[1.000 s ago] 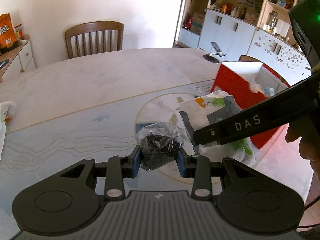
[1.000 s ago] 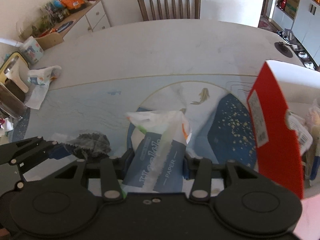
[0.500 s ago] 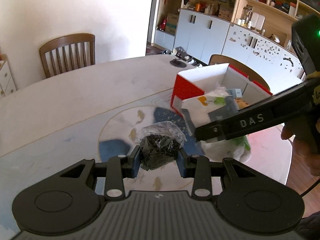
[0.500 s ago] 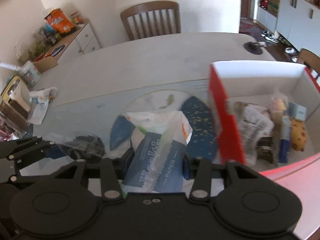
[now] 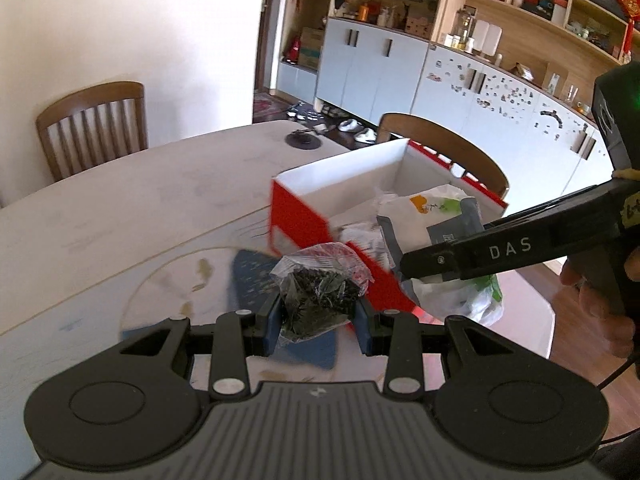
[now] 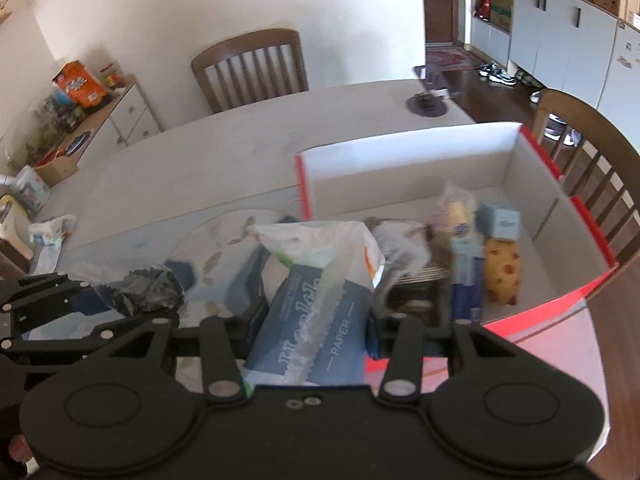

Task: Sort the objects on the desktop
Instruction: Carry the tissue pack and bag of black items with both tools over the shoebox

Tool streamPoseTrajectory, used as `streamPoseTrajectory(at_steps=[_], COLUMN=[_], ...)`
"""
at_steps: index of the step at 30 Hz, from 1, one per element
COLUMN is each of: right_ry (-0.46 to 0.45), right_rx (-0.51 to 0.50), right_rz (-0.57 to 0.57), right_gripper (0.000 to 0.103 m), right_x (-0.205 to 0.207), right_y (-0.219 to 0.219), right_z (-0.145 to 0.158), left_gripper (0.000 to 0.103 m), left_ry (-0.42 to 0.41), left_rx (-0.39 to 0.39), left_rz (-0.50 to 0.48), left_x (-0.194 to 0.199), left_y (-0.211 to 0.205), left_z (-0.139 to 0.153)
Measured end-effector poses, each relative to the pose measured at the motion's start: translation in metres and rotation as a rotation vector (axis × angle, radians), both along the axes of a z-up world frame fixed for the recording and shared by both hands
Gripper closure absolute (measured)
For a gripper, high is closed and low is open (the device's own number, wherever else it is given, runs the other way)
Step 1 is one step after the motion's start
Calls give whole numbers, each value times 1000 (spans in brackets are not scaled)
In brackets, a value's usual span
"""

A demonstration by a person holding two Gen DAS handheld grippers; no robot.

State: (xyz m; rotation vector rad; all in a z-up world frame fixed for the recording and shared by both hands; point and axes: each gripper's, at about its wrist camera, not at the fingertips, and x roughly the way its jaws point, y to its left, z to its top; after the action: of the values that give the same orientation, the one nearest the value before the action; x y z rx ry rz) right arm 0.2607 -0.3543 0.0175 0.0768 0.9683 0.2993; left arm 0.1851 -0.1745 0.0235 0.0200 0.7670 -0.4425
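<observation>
My left gripper (image 5: 318,326) is shut on a small clear bag of black bits (image 5: 320,288), carried above the table next to the red box's near wall. My right gripper (image 6: 316,330) is shut on a grey-blue paper tissue pack in a white plastic bag (image 6: 316,312). It hangs at the front left corner of the red box (image 6: 400,156). In the left wrist view the right gripper (image 5: 404,268) holds that pack (image 5: 436,220) over the box (image 5: 344,176). The left gripper (image 6: 86,294) and its bag (image 6: 140,286) show at the left of the right wrist view.
Inside the white-lined box lie several items, among them a yellow spotted toy (image 6: 502,276) and a small blue carton (image 6: 500,222). Wooden chairs (image 6: 250,68) (image 5: 94,128) stand behind the table, another chair (image 6: 592,160) beside the box. A crumpled tissue (image 6: 50,236) lies at the table's left.
Both grippers have travelled right toward the red box with their loads and risen a little. The box now fills much more of both views, and its contents have come into sight.
</observation>
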Motion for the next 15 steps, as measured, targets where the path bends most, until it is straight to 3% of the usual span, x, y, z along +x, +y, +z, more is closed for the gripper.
streamPoseTrajectory(at_steps=[15], right_ry=[-26], right_rx=[-2], right_rz=[-51], right_gripper=[57], right_x=[32], right_y=[-87], right_z=[-1], left_gripper=[68], left_ry=[48], left_rx=[14], left_rz=[-85], left_x=[46], left_y=[-89], left_z=[-5])
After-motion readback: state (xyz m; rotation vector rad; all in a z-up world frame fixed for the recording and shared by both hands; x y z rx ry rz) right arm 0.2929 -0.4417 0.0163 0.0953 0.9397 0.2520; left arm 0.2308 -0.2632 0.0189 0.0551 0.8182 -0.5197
